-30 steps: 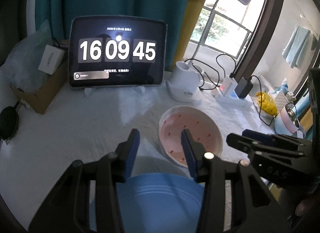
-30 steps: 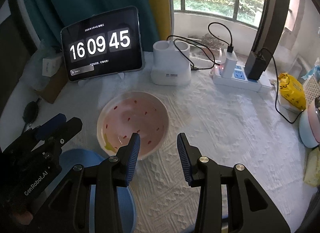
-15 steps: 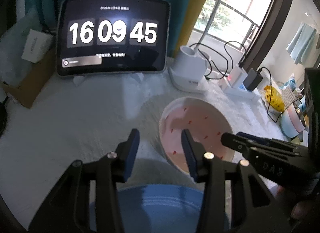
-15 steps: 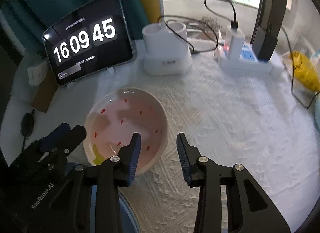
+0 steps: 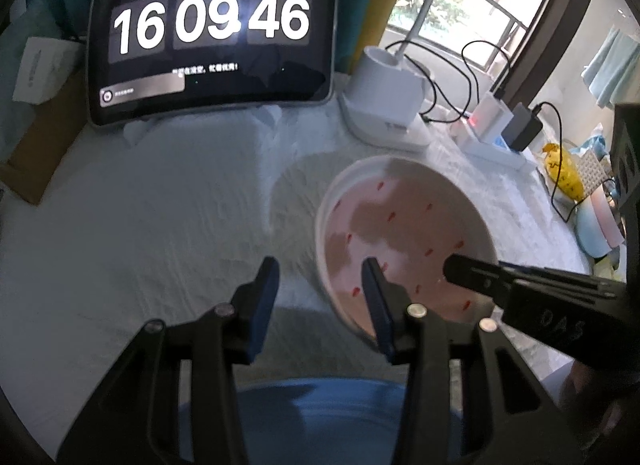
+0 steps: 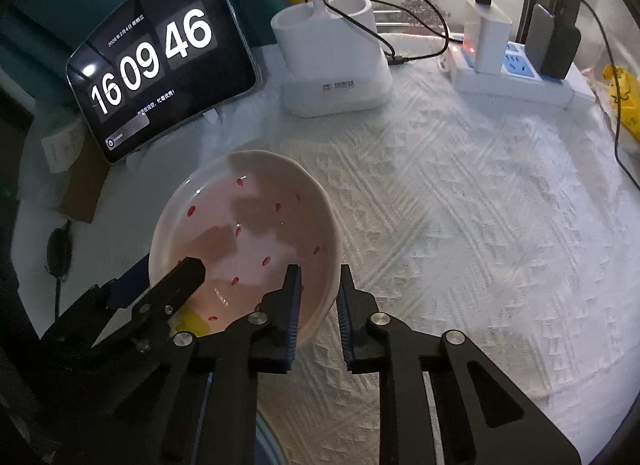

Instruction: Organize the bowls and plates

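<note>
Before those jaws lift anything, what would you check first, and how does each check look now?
1. Right gripper astride the pink bowl: ok. Its jaws have just been closing with the near rim between them.
2. Right grip firm on the rim: cannot tell.
3. Left gripper astride the opposite rim: ok, but its jaws are open and grip nothing.
4. Bowl empty: cannot tell. Besides the red specks, there is a yellow patch inside that could be painted on or could be something left in the bowl.
5. Blue plate free to take the bowl: cannot tell, since the grippers mostly hide it.
6. Power strip apart from the bowl: ok.
</note>
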`<state>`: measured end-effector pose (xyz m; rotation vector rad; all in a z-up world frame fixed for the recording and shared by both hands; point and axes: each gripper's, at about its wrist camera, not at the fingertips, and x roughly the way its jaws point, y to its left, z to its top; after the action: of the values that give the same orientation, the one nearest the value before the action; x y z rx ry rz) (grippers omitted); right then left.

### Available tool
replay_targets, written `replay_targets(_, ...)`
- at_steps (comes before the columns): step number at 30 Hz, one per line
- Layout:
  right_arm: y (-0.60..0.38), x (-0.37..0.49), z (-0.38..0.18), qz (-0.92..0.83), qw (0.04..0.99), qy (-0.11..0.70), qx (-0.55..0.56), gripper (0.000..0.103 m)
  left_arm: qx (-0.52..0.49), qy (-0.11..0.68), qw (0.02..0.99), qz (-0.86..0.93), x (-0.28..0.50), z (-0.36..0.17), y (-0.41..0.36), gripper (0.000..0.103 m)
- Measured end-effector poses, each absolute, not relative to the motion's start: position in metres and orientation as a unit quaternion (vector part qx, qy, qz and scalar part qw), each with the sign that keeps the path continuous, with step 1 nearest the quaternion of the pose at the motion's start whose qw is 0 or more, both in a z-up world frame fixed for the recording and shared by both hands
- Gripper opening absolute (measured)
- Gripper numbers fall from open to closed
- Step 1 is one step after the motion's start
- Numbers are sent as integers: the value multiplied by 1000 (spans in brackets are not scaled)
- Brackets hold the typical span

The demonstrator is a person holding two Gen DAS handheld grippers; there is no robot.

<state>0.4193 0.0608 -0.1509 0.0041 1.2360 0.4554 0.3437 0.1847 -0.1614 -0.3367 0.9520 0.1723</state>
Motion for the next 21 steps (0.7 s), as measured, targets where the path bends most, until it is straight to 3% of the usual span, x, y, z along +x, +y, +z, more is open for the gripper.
replay_targets(15,61,417,-151,217,794,567,-3,14,-162,455,874,53,351,-167,179,26)
replay_targets(21,64,410,-140,221,812,540,-22,13,-158,438,883,55,347,-158,178,25)
